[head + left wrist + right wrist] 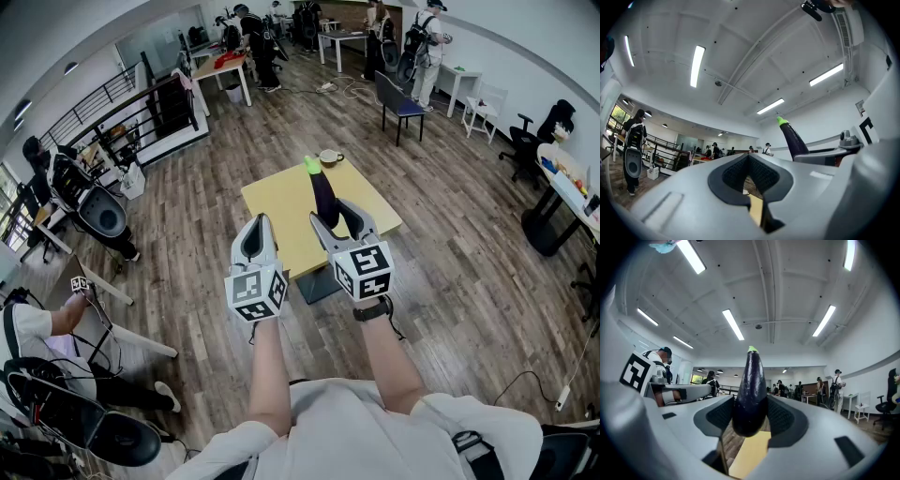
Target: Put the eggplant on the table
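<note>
Right gripper (750, 414), approx level, grips eggplant (751, 385) upright over table (281, 202).

This is an open-plan office used as a work hall. Far beyond the fingers (361, 223) of the right gripper (331, 212), small white desks (461, 73) and a black swivel office chair (523, 141) line white walls, where people wearing backpack rigs (427, 33) stand. Just ahead of those fingers, a square yellow table (281, 211) sits on dark wood-plank flooring (187, 216). Long fluorescent strip lights (697, 65) run overhead.
</note>
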Demonstrator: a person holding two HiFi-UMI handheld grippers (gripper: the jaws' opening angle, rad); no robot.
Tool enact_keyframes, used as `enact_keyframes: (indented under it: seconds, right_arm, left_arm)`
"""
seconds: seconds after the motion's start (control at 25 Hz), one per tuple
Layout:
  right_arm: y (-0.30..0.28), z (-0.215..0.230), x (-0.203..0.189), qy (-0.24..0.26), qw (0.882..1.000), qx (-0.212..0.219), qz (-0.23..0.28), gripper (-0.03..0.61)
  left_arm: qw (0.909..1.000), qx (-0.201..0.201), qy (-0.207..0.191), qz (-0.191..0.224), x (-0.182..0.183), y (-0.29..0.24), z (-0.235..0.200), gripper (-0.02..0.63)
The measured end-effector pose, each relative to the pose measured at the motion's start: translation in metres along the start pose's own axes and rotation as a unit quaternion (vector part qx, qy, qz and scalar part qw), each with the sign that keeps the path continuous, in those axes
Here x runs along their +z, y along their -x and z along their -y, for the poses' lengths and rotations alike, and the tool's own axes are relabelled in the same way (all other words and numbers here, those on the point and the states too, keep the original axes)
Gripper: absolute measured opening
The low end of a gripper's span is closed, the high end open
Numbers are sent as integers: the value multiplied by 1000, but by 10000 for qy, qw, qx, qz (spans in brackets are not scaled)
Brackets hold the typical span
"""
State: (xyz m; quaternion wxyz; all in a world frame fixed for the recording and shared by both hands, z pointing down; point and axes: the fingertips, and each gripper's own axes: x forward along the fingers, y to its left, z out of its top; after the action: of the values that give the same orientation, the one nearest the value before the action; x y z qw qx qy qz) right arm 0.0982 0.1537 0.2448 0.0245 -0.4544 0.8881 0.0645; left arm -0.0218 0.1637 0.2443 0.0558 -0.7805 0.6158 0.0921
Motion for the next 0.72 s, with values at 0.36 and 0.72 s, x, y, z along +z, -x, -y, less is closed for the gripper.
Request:
enact_keyframes:
  seconds: [0.36,0.72]
  right_arm:
    - [9,40,-29,-119,9977,-602,-286,215]
    - [-62,82,-45,227,9960,-802,-320,215]
  left_arm:
    - [9992,-93,5,-387,-34,-10,11,8]
    - [9979,-548,69,-346,-57,-97,-3,8]
